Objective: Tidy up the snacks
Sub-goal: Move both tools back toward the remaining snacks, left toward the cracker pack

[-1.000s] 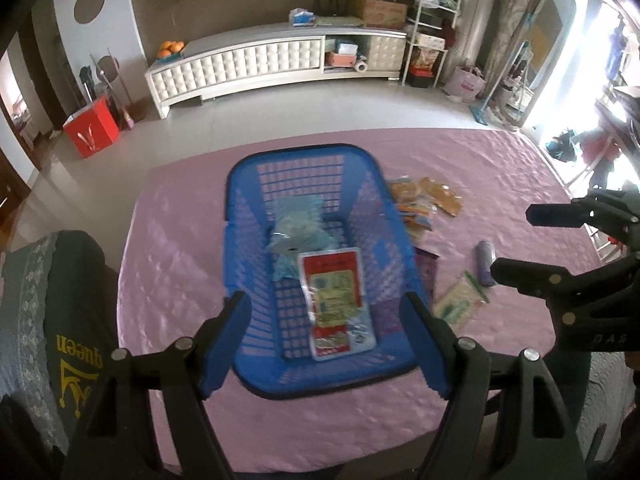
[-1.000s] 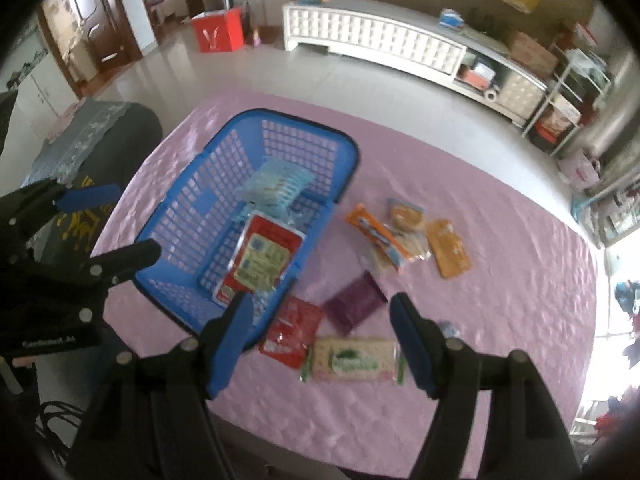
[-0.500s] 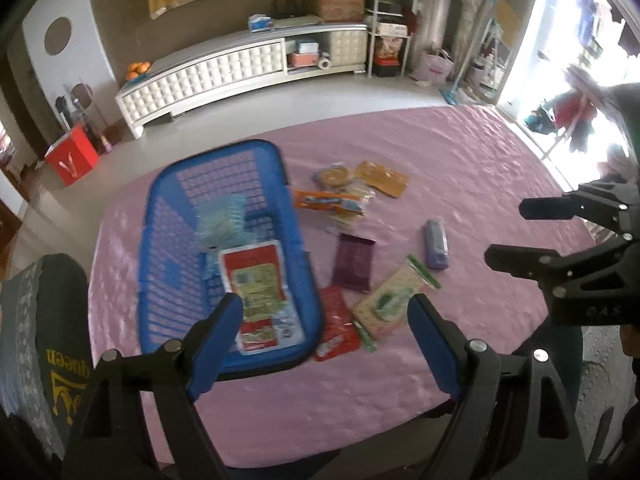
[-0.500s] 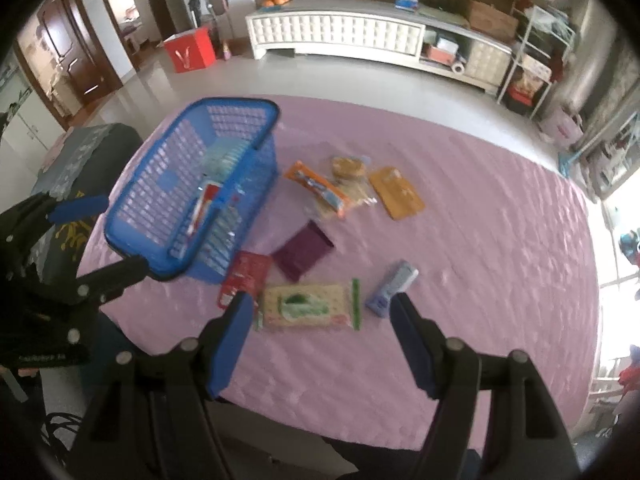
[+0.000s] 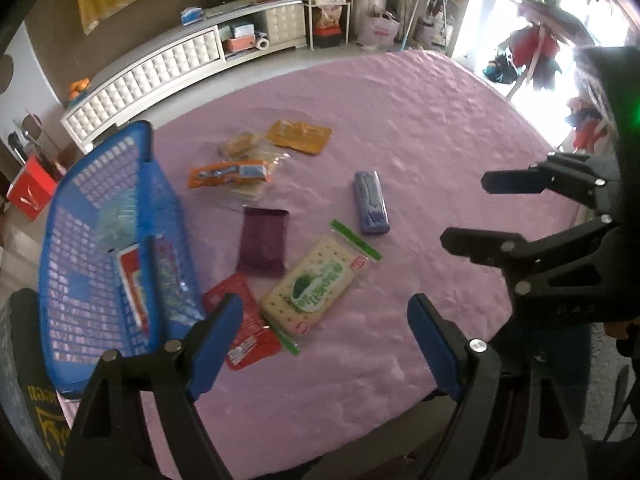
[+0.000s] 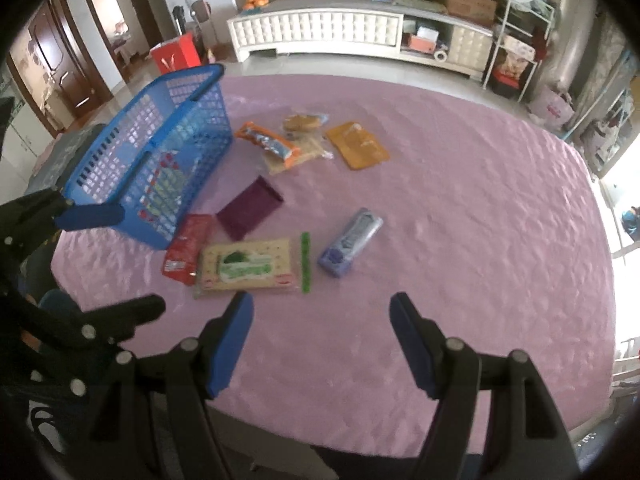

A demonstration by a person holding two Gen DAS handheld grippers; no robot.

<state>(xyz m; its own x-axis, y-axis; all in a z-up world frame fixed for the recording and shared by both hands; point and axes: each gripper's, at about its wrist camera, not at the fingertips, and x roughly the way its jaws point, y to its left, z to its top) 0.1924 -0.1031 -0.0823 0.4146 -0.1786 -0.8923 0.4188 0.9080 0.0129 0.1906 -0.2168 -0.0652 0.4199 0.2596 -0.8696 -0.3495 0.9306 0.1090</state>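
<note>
A blue basket [image 5: 100, 248] [image 6: 160, 148] stands at the table's left and holds a red-and-white packet [image 5: 134, 280] and a pale blue bag. Loose snacks lie to its right: a cracker pack [image 5: 316, 284] [image 6: 248, 266], a red packet [image 5: 244, 328] [image 6: 188, 248], a purple pouch [image 5: 264, 246] [image 6: 250, 208], a blue-violet bar [image 5: 371, 203] [image 6: 350, 242], an orange bar [image 5: 228, 173] [image 6: 268, 144] and an orange pouch [image 5: 299, 136] [image 6: 357, 145]. My left gripper [image 5: 324, 340] is open and empty above the near edge. My right gripper [image 6: 320, 340] is open and empty.
The pink tablecloth [image 5: 420, 128] covers a round table. A dark chair back [image 5: 36, 392] stands at the near left. A white cabinet [image 6: 320, 36] and shelves stand across the floor beyond the table.
Both grippers have swung right, from over the basket to over the loose snacks. Both stay open and empty.
</note>
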